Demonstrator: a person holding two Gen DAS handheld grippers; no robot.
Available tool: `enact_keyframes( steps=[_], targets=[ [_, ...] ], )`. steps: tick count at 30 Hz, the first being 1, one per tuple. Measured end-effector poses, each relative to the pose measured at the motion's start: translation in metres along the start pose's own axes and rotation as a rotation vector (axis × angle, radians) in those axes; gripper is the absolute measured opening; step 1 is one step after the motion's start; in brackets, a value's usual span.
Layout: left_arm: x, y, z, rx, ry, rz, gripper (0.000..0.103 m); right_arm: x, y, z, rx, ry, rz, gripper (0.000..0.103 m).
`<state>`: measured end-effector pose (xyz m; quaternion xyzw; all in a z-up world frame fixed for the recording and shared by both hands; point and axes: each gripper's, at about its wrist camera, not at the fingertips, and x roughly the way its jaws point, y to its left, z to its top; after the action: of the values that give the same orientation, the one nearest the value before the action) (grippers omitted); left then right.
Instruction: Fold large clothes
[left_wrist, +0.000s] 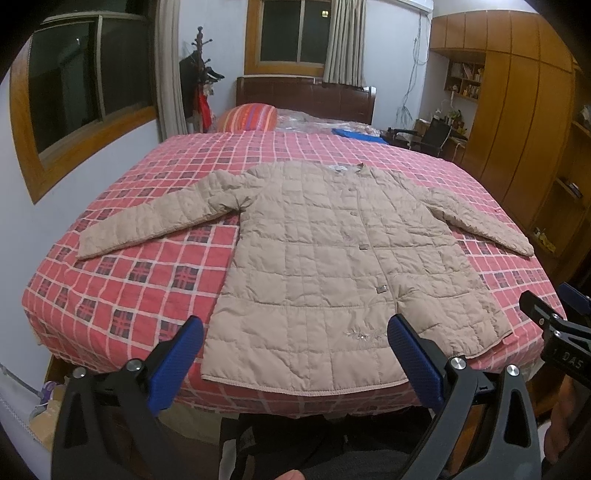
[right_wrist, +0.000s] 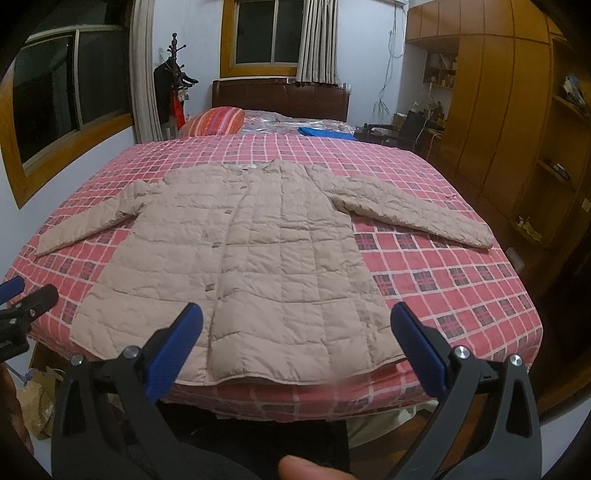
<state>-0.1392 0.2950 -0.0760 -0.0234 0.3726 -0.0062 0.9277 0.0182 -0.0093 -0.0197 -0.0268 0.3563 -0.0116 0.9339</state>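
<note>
The jacket (left_wrist: 325, 258) lies unfolded by the bed's (left_wrist: 129, 288) near edge; both grippers (left_wrist: 295, 354) (right_wrist: 295, 350) hover, fingers apart, holding nothing.

The beige quilted cloth jacket (left_wrist: 325, 254) looks matt and puffy; the red checked cotton bedspread (left_wrist: 140, 266) is matt; the orange-brown wooden wardrobe (left_wrist: 517, 122) is glossy.

Beige quilted jacket (left_wrist: 325, 266) spread flat on checked bedspread (left_wrist: 140, 273), sleeves out
</note>
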Motion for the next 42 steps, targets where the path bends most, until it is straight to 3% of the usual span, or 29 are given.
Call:
enact_keyframes(
  steps=[4, 6, 8, 15, 18, 20, 23, 25, 30, 33, 35, 42],
  targets=[
    [0.011, -0.003, 0.005, 0.032, -0.042, -0.072, 0.100, 0.016, -0.016, 0.002, 0.007, -0.050, 0.004, 0.101],
    [0.019, -0.005, 0.011, 0.054, -0.073, -0.108, 0.100, 0.030, -0.041, 0.004, 0.057, -0.095, 0.092, 0.101],
    [0.029, -0.001, 0.018, 0.043, -0.098, -0.138, 0.100, 0.048, -0.073, 0.010, 0.163, -0.081, 0.123, 0.101],
    [0.065, 0.015, 0.051, 0.036, -0.135, -0.282, 0.100, 0.120, -0.187, 0.022, 0.435, -0.024, 0.048, 0.101],
    [0.079, 0.018, 0.065, 0.034, -0.112, -0.332, 0.100, 0.146, -0.233, 0.020, 0.551, -0.007, 0.033, 0.100],
    [0.088, 0.021, 0.071, 0.016, -0.096, -0.352, 0.100, 0.162, -0.264, 0.017, 0.634, 0.010, 0.029, 0.094],
    [0.099, 0.025, 0.079, -0.012, -0.074, -0.394, 0.100, 0.190, -0.310, 0.010, 0.786, 0.040, 0.071, 0.065],
    [0.106, 0.025, 0.080, -0.013, -0.057, -0.409, 0.100, 0.212, -0.354, -0.005, 0.981, 0.039, 0.144, 0.063],
    [0.119, 0.030, 0.083, -0.016, -0.043, -0.438, 0.100, 0.240, -0.421, -0.025, 1.223, -0.031, 0.169, 0.060],
    [0.124, 0.034, 0.083, -0.030, -0.039, -0.451, 0.100, 0.253, -0.445, -0.028, 1.289, -0.057, 0.184, 0.055],
    [0.127, 0.037, 0.084, -0.048, -0.038, -0.448, 0.100, 0.262, -0.457, -0.030, 1.328, -0.083, 0.201, 0.046],
    [0.137, 0.050, 0.085, -0.097, -0.012, -0.428, 0.100, 0.295, -0.502, -0.035, 1.440, -0.095, 0.176, 0.045]
  ],
)
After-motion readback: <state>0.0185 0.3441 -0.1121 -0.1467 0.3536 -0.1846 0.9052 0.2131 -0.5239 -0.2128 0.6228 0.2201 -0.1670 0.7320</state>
